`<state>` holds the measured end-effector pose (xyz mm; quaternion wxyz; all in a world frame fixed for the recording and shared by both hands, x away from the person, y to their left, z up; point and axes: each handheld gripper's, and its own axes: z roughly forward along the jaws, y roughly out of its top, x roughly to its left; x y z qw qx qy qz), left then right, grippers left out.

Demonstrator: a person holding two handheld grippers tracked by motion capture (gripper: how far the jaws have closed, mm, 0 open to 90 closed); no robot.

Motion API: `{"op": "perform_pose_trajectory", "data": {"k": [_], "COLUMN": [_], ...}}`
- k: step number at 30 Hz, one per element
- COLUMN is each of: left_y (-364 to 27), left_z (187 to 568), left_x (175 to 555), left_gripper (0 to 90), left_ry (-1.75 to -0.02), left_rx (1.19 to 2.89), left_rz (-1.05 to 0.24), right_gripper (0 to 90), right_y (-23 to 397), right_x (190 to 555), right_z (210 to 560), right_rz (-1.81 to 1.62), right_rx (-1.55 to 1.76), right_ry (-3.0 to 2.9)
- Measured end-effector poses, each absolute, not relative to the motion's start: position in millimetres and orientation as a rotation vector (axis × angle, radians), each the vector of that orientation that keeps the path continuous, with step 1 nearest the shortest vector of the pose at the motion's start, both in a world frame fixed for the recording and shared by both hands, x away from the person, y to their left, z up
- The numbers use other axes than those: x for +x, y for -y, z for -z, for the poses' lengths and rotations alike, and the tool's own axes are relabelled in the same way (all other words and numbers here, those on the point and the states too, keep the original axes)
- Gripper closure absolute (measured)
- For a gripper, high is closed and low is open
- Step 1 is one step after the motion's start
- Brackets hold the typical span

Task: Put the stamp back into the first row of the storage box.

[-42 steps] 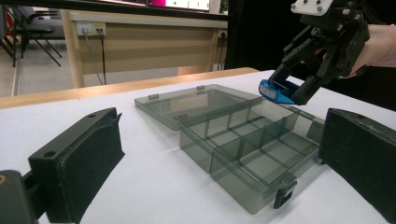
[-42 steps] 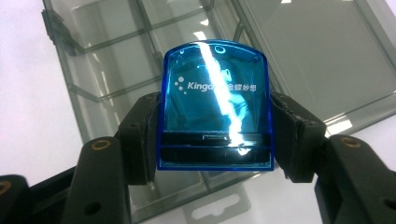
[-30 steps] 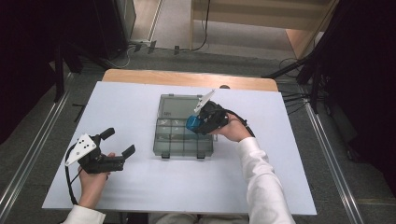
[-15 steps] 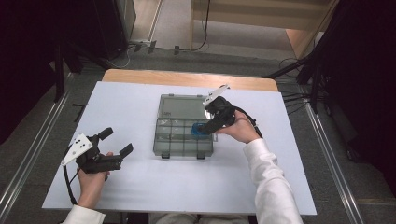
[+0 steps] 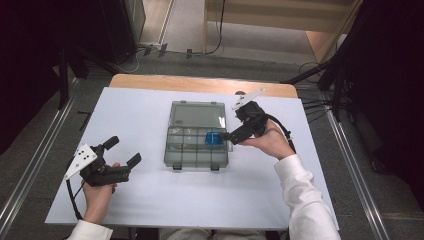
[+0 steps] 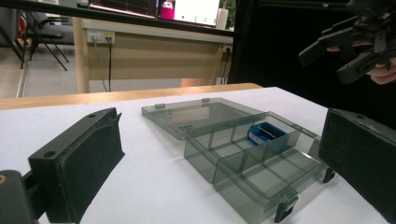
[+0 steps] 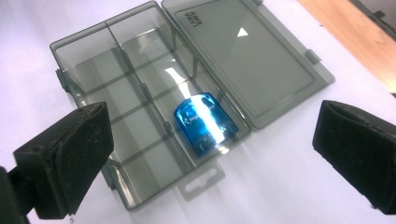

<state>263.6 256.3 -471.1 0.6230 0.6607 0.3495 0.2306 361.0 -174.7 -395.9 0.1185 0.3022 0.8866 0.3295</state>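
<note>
Blue item: a small glossy blue plastic piece (image 7: pixel 204 122) with one rounded end and one squared end, lying flat in a compartment of the box, below and between the right gripper's spread fingers and touching neither.
Compartment: the one against the hinge side at one end of the tray, next to the end wall with the hang tab; the remaining compartments look empty.
Handling, judged: light and rigid, with a slick shiny shell that could slide on the pads. The dividers sit close on its sides, so a pinch across its two long flanks, taken from above, looks the surest hold; little room for the fingers to go deep.
Box: a smoky translucent organiser box (image 5: pixel 196 148), thin-walled and light, likely to shift if nudged. It lies ahead of the left fingers and under the right ones.
Lid: the lid (image 7: pixel 252 56) lies fully open and flat on the bench, beyond the blue item as seen from the right fingers.
Right gripper: right gripper (image 5: pixel 231 135) is held over the tab end of the box, fingers wide apart, holding nothing.
Left gripper: left gripper (image 5: pixel 123 152) rests low near the bench (image 5: pixel 150 200), well apart from the box, fingers spread and empty.
Risk, judged: a finger catching a divider would drag the whole box.
</note>
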Motion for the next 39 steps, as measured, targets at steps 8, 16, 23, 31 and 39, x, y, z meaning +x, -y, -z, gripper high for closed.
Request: {"op": "perform_pose_trajectory", "data": {"k": [8,16,23,31,39], "left_y": [-254.3,-253.7,-253.1,-252.1,-252.6], "left_z": [472.3,472.4,472.6,472.7,472.9], "left_x": [264.1,263.7,263.0,261.6,260.7], "left_gripper": [0.0,0.0,0.0,0.0,0.0], "left_ry": [-0.801,-0.8,-0.799,-0.794,-0.795], "left_rx": [1.525,1.53,1.54,1.55,1.551], "left_rz": [-0.505,-0.508,-0.507,-0.502,-0.5], "right_gripper": [0.0,0.0,0.0,0.0,0.0], "right_y": [199.8,231.2,255.1,272.9,285.6], "right_x": [343.6,325.9,301.2,268.6,248.5], "right_z": [390.5,398.4,406.3,412.6,414.6], "right_rz": [-0.961,-0.952,-1.002,-1.056,-1.149], "right_rx": [0.939,1.059,1.095,1.116,1.121], "right_ry": [-2.533,-2.427,-2.338,-2.19,-2.057]}}
